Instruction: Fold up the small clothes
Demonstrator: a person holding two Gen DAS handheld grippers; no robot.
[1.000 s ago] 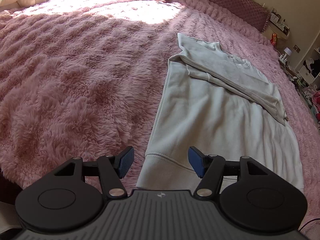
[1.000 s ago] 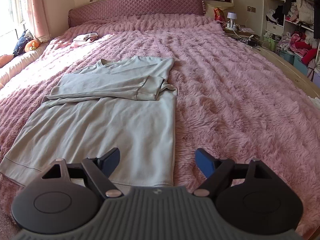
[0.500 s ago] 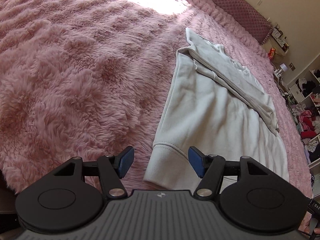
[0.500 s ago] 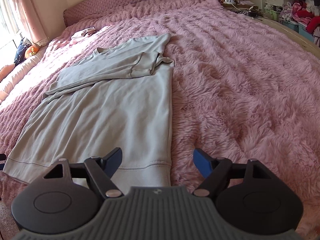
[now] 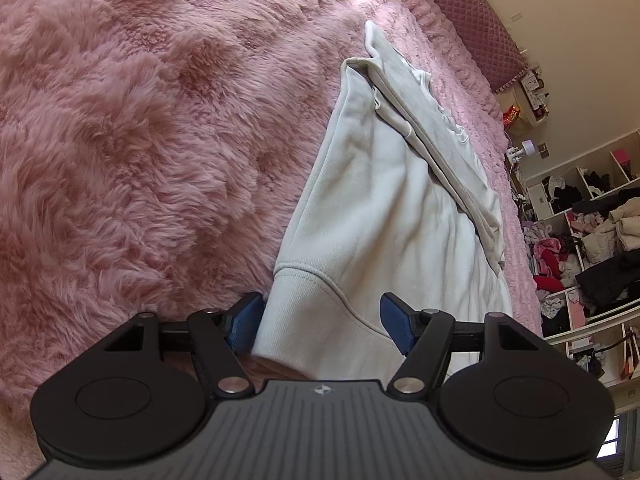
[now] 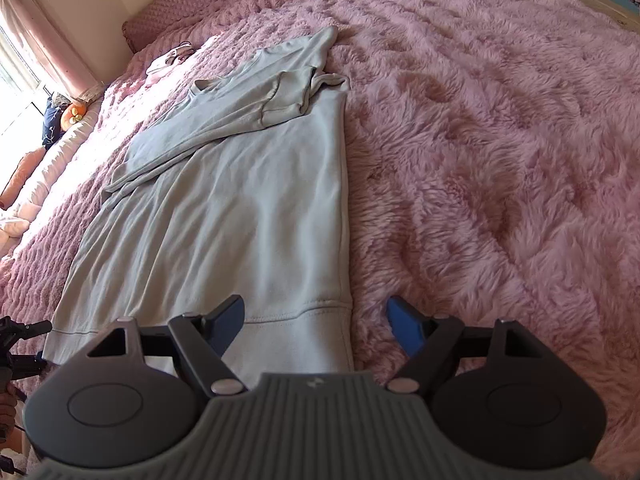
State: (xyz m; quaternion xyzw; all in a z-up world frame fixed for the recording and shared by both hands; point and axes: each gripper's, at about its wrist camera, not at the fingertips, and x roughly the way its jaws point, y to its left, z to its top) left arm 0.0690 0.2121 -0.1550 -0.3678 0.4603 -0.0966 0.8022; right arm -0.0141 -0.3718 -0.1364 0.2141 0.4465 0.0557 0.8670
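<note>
A pale grey sweatshirt (image 5: pixel 392 208) lies flat on the fluffy pink bedspread (image 5: pixel 132 128), its sleeves folded across the chest. My left gripper (image 5: pixel 322 320) hangs at the hem's left corner. Its jaws are opening, and the ribbed hem corner sits between the blue pads without being pinched. In the right wrist view the same sweatshirt (image 6: pixel 240 208) stretches away from me. My right gripper (image 6: pixel 316 322) is open over the hem's right corner, the left pad above the cloth, the right pad over the bedspread (image 6: pixel 500 160).
A quilted pink headboard (image 5: pixel 472 20) lines the bed's far end. Small white clothes (image 6: pixel 168 60) lie near it. Open shelves stuffed with clothes (image 5: pixel 592 240) stand beyond the bed's right side. Cushions (image 6: pixel 60 120) sit by the window. The other gripper's black frame (image 6: pixel 16 344) shows at the left edge.
Both grippers have dropped toward the sweatshirt's hem and tilted further down. The hem corners, once ahead of the fingers, now sit between them. The left jaws stand slightly wider.
</note>
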